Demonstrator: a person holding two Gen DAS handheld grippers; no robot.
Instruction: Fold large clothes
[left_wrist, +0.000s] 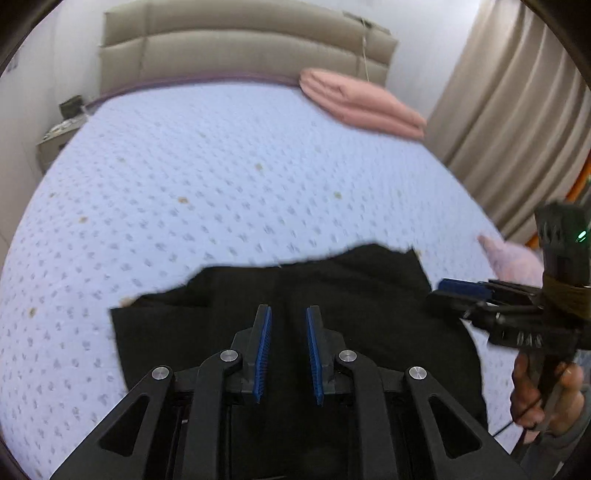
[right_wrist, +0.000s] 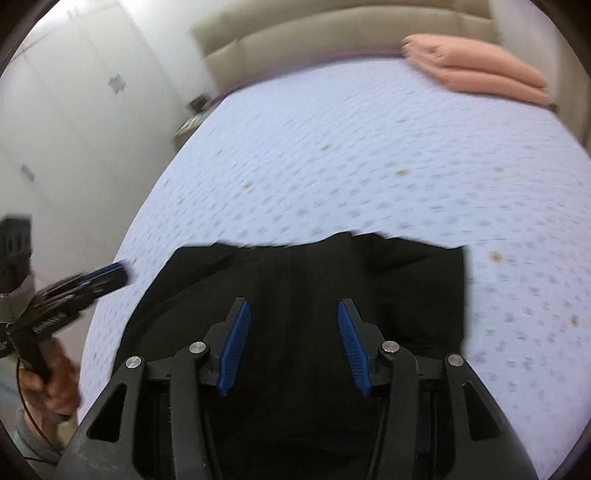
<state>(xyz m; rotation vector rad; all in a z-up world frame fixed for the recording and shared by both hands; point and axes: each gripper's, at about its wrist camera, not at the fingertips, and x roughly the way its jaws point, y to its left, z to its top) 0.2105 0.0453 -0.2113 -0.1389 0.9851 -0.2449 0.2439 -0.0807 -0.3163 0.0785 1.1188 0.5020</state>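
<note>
A black garment (left_wrist: 295, 295) is laid on the near part of a bed (left_wrist: 221, 166), spread flat with an uneven far edge; what kind of garment it is cannot be told. The bed is covered by a pale blue sheet dotted with a small grey pattern and a few brownish spots. In the right wrist view the same black garment (right_wrist: 314, 280) is seen against the sheet, its right edge falling straight toward the near side of the bed (right_wrist: 369, 147).

The left gripper (left_wrist: 289, 314) is held over the garment, pointed steeply downward. Its blue-padded fingers (left_wrist: 264, 343) are set close together with a narrow gap between them, and nothing is seen caught in that gap; the gripper is released, though barely parted. The right gripper (right_wrist: 293, 308) is likewise held over the dark cloth, its fingers (right_wrist: 234, 343) spread clearly apart with no cloth pinched between them.

In the left wrist view the right gripper (left_wrist: 454, 291) is seen at the right edge, carried by a hand (left_wrist: 543, 391), just past the garment's right side. In the right wrist view the left gripper (right_wrist: 110, 275) is seen at the left, blurred, gripped by a hand (right_wrist: 51, 384).

A folded pink blanket (left_wrist: 362, 103) is lying at the far right corner of the bed, below a beige padded headboard (left_wrist: 240, 48). Beige curtains (left_wrist: 517, 110) are hung on the right.
</note>
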